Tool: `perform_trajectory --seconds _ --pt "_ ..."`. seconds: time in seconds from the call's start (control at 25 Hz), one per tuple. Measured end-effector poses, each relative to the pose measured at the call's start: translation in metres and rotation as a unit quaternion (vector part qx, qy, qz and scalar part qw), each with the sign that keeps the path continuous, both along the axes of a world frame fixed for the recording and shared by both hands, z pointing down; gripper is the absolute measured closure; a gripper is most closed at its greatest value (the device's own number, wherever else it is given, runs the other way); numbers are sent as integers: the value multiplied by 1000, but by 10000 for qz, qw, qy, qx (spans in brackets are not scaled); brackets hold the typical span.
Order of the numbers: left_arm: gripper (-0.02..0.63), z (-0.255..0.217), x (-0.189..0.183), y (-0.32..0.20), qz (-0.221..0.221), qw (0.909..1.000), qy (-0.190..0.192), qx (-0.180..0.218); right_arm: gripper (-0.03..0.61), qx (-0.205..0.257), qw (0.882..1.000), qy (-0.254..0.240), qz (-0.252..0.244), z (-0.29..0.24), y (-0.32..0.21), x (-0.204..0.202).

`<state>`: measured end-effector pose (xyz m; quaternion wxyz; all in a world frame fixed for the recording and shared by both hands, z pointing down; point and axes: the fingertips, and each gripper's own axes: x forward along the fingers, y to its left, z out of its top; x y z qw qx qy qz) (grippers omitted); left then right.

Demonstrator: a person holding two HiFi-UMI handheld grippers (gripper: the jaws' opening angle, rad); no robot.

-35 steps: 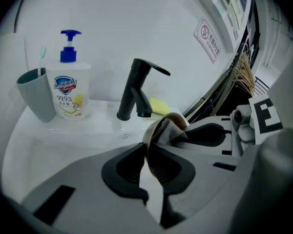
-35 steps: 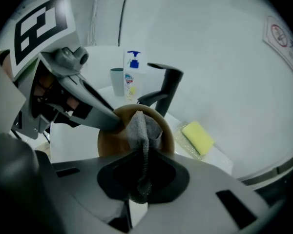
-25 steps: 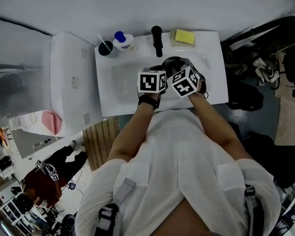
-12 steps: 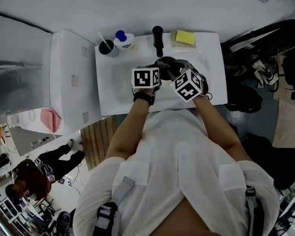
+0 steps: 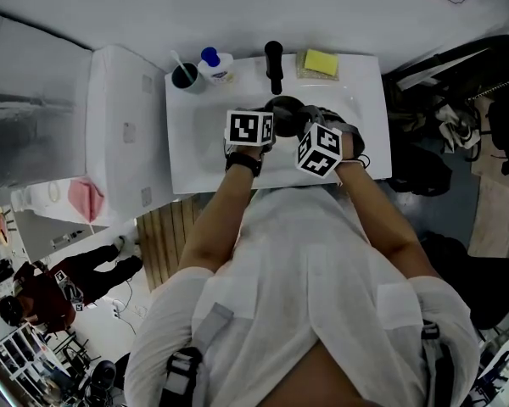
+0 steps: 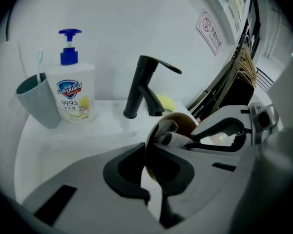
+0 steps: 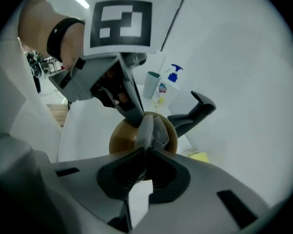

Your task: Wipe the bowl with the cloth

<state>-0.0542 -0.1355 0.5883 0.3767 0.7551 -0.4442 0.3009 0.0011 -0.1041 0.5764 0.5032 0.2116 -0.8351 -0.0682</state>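
Nearest the cameras, left gripper [image 6: 147, 152] is clamped tight on the rim of the bowl [image 6: 184, 122], holding it tipped on edge over the white basin [image 5: 199, 147]; right gripper [image 7: 145, 152] has just been closing its jaws again, and they now pinch a fold of the cloth [image 7: 150, 129] that is pushed into the bowl's mouth. Against the head view a second ago, the right marker cube has rolled over and the left cube has slid left, both hands a bit further in over the basin. Reads as a re-grip on the cloth mid-wipe, so wiping looks under way, not finished as far as I can judge; the fresh bite should give a new face of cloth to rub with. Bowl is brown, round, smooth, looks hard and slightly glossy; cloth is grey, soft, bunched in thick folds. Behind them a matte black tap [image 6: 141, 87] with an angled spout, then a white pump soap bottle [image 6: 73, 94] with a blue head and a grey-green cup [image 6: 36, 104] holding a toothbrush, and a yellow sponge [image 5: 320, 61] by the wall
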Motion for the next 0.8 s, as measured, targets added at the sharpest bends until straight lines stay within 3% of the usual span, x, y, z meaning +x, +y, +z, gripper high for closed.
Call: perform_trajectory --seconds 0.24,0.4,0.6,0.8 --pt "595 -11 21 11 300 9995 113 8 543 707 9961 428 323 -5 -19 -2" --pt "595 -19 28 13 328 9992 240 30 543 1323 9879 792 194 -9 -24 -8" --pt "594 -16 16 12 277 9995 148 7 543 635 9975 229 -188 -4 -8 -27" --pt "595 -10 6 11 155 9998 82 -21 543 -246 9985 49 -478 7 14 -32"
